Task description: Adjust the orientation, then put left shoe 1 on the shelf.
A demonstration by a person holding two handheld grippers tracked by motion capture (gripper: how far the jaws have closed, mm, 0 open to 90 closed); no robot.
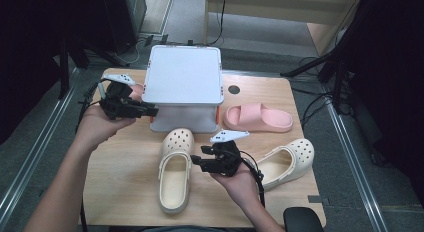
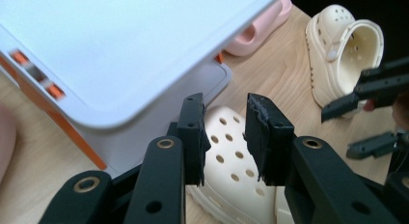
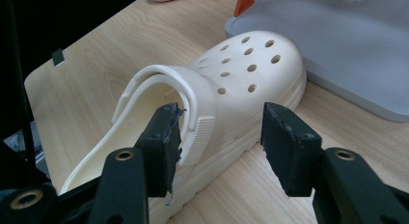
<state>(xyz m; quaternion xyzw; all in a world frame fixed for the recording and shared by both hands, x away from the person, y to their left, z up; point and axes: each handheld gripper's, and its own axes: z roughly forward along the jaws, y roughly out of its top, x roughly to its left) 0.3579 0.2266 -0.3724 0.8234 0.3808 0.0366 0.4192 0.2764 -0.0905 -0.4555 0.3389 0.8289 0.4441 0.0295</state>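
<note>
The cream clog [image 1: 176, 169] lies on the surface [image 1: 120, 177] with its long axis running toe-to-box, just left of the right claw [image 1: 199, 162], whose jaws stand released astride its side wall, nearer than the released left claw [image 1: 152, 110].

Both forearms come in from the near edge. The left hand [image 1: 100, 123] holds the left gripper [image 1: 150, 111] out at the left side, raised, its jaws pointing to the right and standing a narrow gap apart. The right hand [image 1: 239, 181] holds the right gripper [image 1: 196, 162] closer in, its jaws pointing left and spread wide, with nothing clamped between them.
</note>
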